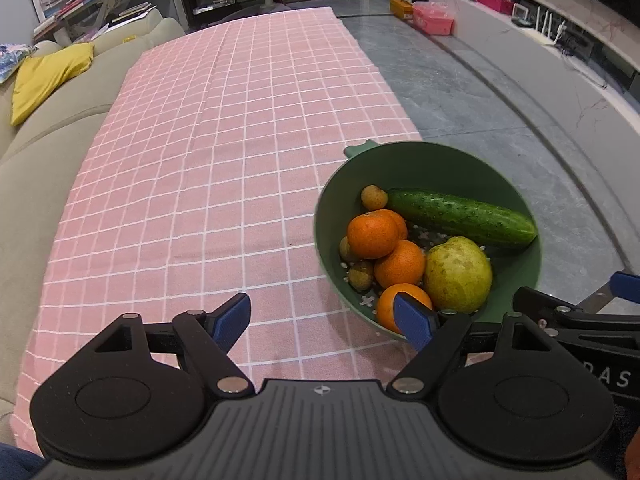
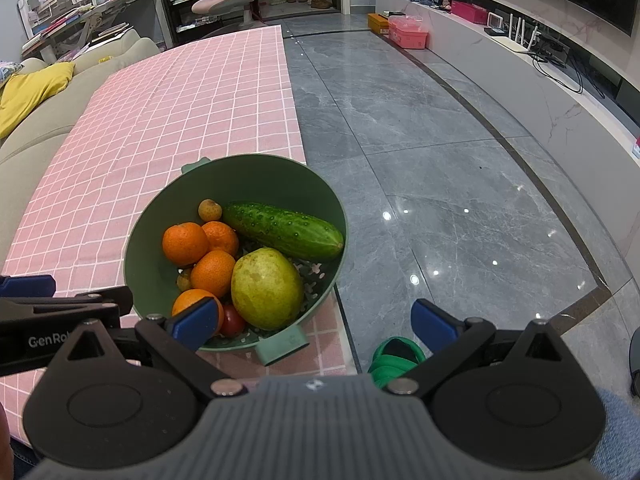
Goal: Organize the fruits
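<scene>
**Inspector A:** Green plastic bowl (image 2: 332,216) is sitting at the right-hand edge of the pink checked tablecloth (image 1: 208,152), its tab handle (image 2: 282,346) pointing toward the person. All the produce is lying inside it: a cucumber (image 2: 282,230) along the far wall, a pear (image 2: 266,288) against the near wall, four oranges (image 2: 184,243) piled left of the pear, small brown fruits (image 2: 210,210) tucked around them, and a red one (image 2: 233,320) half hidden beside the pear.

**Inspector B:** So everything is gathered in one place. Is that sorted, or waiting to be sorted?

**Inspector A:** Either reading is fitting; nothing is lying outside the bowl.

**Inspector B:** The claws?

**Inspector A:** The left gripper (image 1: 326,318) is hovering just left of the bowl, fingers spread wide, gripping nothing. The right gripper (image 2: 316,320) is hanging over the bowl's near rim, likewise spread and empty.

**Inspector B:** Any writing?

**Inspector A:** "GenRo", cut off, is showing on the left tool's side; "AS" on the right tool's.
</scene>
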Demonstrator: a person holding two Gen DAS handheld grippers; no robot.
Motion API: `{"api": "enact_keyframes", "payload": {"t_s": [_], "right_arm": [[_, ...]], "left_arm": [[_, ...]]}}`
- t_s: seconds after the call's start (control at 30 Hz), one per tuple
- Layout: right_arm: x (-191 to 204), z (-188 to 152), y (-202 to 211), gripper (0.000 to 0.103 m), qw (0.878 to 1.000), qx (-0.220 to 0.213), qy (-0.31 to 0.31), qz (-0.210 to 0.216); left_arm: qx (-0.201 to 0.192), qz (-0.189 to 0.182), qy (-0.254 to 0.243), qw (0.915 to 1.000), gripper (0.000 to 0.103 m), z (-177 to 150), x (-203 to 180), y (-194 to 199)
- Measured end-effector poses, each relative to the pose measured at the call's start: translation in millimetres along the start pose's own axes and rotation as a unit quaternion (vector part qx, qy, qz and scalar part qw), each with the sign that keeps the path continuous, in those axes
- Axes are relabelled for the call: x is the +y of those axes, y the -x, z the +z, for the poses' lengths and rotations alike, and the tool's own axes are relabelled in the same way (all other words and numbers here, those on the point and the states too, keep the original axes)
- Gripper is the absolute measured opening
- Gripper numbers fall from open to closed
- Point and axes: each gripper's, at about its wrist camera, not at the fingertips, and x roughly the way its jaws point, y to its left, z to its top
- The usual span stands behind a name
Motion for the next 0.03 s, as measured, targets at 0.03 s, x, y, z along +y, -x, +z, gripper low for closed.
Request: {"api": "enact_keyframes", "payload": {"t_s": [0.03], "right_arm": [[-0.5, 0.1, 0.3, 0.099, 1.000, -0.001, -0.001, 0.001]], "left_arm": [[-0.001, -0.003, 0.003, 1.0000, 0.093, -0.1, 0.3, 0.1]]}}
